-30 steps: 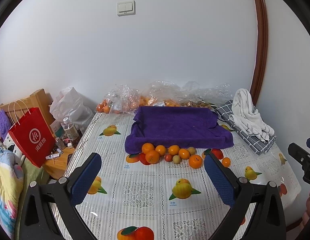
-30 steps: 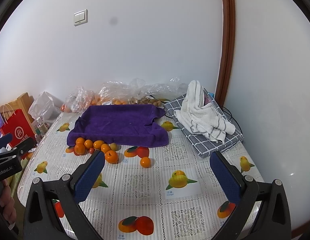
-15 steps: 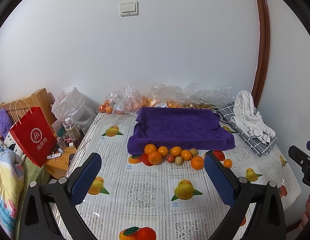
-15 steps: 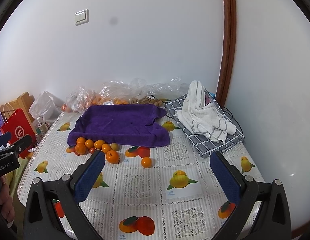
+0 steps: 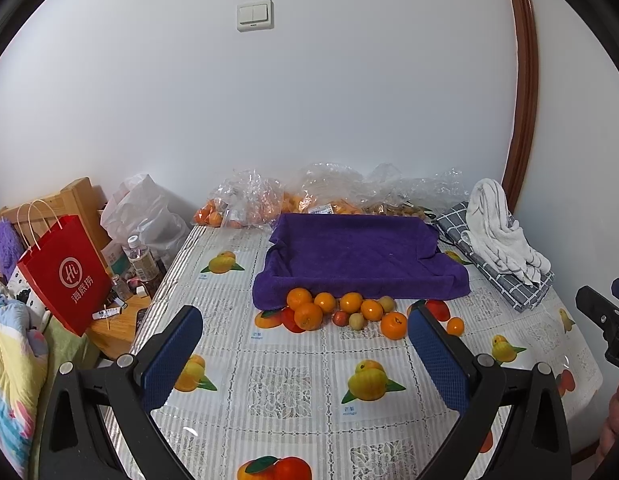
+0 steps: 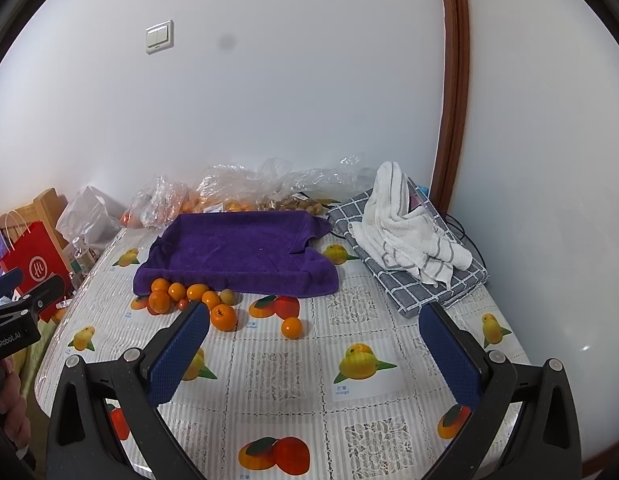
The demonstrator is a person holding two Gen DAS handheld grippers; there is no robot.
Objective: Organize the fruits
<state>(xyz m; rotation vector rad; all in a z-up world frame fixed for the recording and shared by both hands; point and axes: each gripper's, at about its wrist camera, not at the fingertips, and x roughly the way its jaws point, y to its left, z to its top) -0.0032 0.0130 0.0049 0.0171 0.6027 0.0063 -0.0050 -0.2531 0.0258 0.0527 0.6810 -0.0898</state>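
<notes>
Fruits (image 5: 341,312) sit clustered on the patterned tablecloth (image 5: 277,392) against the front edge of the purple towel-lined tray (image 5: 357,252), one small orange (image 6: 291,327) apart, while your left gripper (image 5: 305,360) and right gripper (image 6: 309,356) both hover spread wide, holding nothing.

light: bright, even, soft shadows | focus: sharp | edges: strong fisheye bending, black corner vignette
</notes>
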